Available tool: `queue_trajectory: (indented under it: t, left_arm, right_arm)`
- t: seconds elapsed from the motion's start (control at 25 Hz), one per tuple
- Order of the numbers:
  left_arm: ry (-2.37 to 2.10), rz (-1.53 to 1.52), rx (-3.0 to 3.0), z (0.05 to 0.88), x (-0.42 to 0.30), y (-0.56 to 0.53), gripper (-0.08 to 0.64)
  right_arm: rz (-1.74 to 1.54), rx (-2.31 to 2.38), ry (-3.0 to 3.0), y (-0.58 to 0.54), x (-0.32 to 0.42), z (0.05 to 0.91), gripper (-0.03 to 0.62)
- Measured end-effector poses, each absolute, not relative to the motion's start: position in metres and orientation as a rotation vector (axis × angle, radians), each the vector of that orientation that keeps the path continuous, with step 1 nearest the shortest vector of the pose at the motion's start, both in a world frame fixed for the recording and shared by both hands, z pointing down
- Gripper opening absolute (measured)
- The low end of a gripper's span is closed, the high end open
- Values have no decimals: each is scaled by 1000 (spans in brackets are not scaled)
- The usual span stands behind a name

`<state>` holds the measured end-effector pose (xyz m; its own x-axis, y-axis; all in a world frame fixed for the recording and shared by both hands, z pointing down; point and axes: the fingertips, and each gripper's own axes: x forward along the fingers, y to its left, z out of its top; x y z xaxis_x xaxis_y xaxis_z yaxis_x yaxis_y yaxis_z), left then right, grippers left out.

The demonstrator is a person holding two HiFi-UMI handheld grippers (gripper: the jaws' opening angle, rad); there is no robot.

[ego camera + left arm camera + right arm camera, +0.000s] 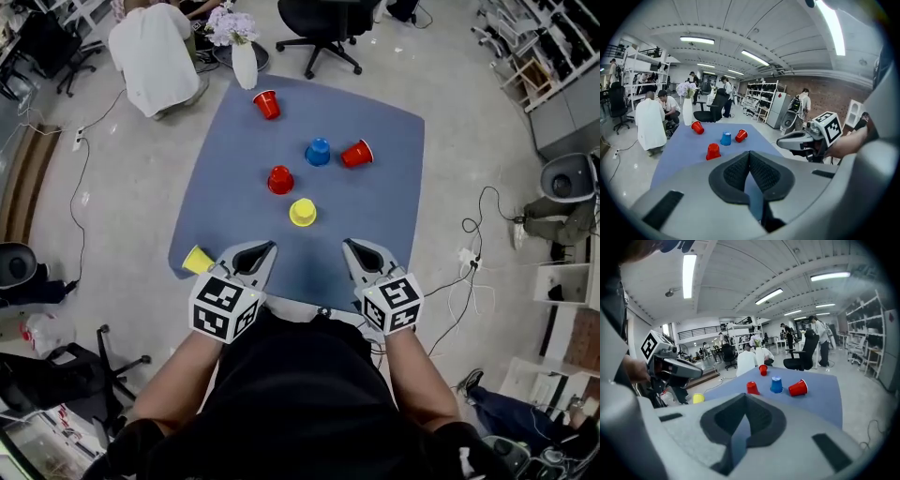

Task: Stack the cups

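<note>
Currently, both grippers are hovering at the near edge of the blue tabletop [375,206], well short of the blue cup [318,151]. The left gripper [267,249] is holding its fingers [736,172] pressed together with nothing between them. The right gripper [350,246] is likewise holding its fingers [723,420] together and is also empty.

The blue cup is standing mouth-down near the middle of the tabletop. A red cup on its side [357,153] is lying just right of the blue cup, close to it but apart. An upturned red cup [280,179] is standing nearer than the blue cup and to its left. A yellow cup [302,212] is standing nearer again, roughly between the blue cup and the grippers. A far red cup [267,104] is lying beyond the blue cup to the left, near the far edge. A second yellow cup [197,260] is lying well to the near left of the blue cup, at the left edge by the near corner, just beside the left gripper.

Bare surface is lying open from the blue cup's right side out to the right edge, and from the yellow cup to the near edge. A white vase [244,64] is standing beyond the far edge.
</note>
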<state>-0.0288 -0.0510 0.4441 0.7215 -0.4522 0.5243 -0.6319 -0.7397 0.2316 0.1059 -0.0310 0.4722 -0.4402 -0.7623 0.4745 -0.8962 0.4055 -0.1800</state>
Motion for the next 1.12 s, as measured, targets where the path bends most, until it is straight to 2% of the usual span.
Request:
queue_trajectory:
  t: [0.16,0.4,0.68,1.12]
  left_arm:
    - [-806,619,2526,447,-40,-50,5]
    - [-795,617,2533,447,-50,-50,5]
    - [-790,605,2498,453,-59,-43,5]
    - [-876,585,2419,467,-80,-40,5]
  right_arm:
    - [584,1499,-2332,-34,100,468,3]
    - [528,1496,-2321,-39,84,469,110]
    - [516,1398,-2277,-44,74,491,189]
    - [453,1250,-2133,-103,66,556,189]
